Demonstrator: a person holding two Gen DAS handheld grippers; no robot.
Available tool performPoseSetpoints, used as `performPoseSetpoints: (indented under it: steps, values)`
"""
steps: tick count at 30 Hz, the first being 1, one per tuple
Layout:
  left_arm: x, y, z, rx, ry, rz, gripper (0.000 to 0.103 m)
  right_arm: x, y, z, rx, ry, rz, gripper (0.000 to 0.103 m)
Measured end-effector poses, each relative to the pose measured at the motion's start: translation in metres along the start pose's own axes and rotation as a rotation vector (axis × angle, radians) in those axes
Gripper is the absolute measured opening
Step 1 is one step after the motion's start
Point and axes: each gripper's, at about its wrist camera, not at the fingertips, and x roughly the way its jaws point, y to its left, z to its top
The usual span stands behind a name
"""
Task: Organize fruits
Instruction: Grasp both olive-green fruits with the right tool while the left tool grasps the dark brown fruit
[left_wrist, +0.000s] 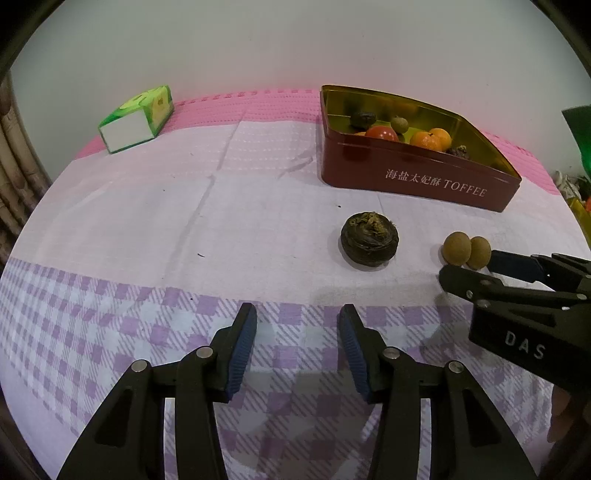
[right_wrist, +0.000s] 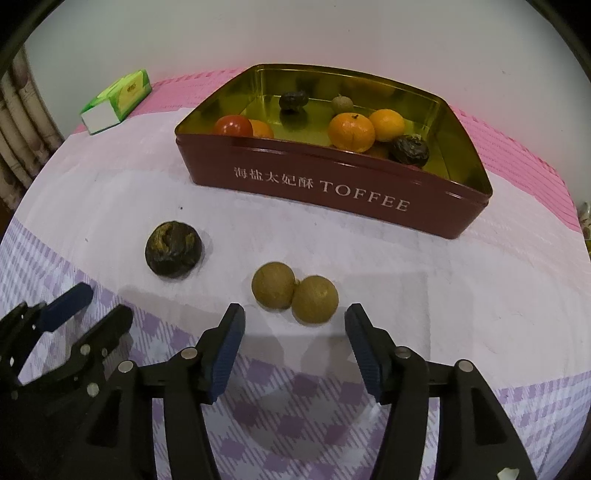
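A dark red toffee tin (left_wrist: 417, 177) (right_wrist: 332, 188) stands open on the cloth and holds oranges (right_wrist: 352, 132), a red fruit (right_wrist: 233, 125) and several small dark and tan fruits. A dark wrinkled fruit (left_wrist: 369, 239) (right_wrist: 173, 250) lies in front of the tin. Two tan round fruits (left_wrist: 466, 249) (right_wrist: 294, 293) lie touching each other to its right. My left gripper (left_wrist: 298, 319) is open and empty, short of the dark fruit. My right gripper (right_wrist: 294, 321) (left_wrist: 466, 266) is open and empty, just short of the two tan fruits.
A green and white tissue box (left_wrist: 138, 118) (right_wrist: 117, 100) lies at the back left. The table has a pink and purple checked cloth (left_wrist: 147, 221). A wall runs behind the table; a curtain (right_wrist: 22, 122) hangs at the far left.
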Motion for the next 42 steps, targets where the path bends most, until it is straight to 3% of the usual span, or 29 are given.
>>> performPoseSetpoints:
  steps: [5,9,15,18,21,31,42]
  values:
    - [0.000,0.000,0.001,-0.006,0.003,0.000,0.049,0.003,0.001,0.004,0.021,-0.009,-0.011,0.053]
    - [-0.001,0.000,0.001,-0.009,0.003,0.003,0.049,0.003,0.001,0.006,0.015,-0.016,-0.011,0.044]
    - [0.000,-0.001,0.002,-0.011,0.008,0.011,0.050,0.003,0.000,0.005,0.013,-0.022,-0.007,0.043]
    - [0.000,0.001,0.002,-0.021,0.012,0.022,0.056,0.002,-0.003,0.004,0.018,-0.024,-0.006,0.043]
    - [0.002,0.008,0.002,-0.067,0.021,0.042,0.069,0.000,-0.010,0.003,0.028,-0.026,-0.010,0.043]
    - [0.005,0.009,0.006,-0.081,0.037,0.051,0.069,-0.003,-0.037,-0.003,0.067,-0.027,-0.017,0.043]
    - [0.014,-0.015,0.020,-0.045,0.049,0.008,0.068,-0.008,-0.063,-0.015,0.107,-0.031,-0.029,0.043]
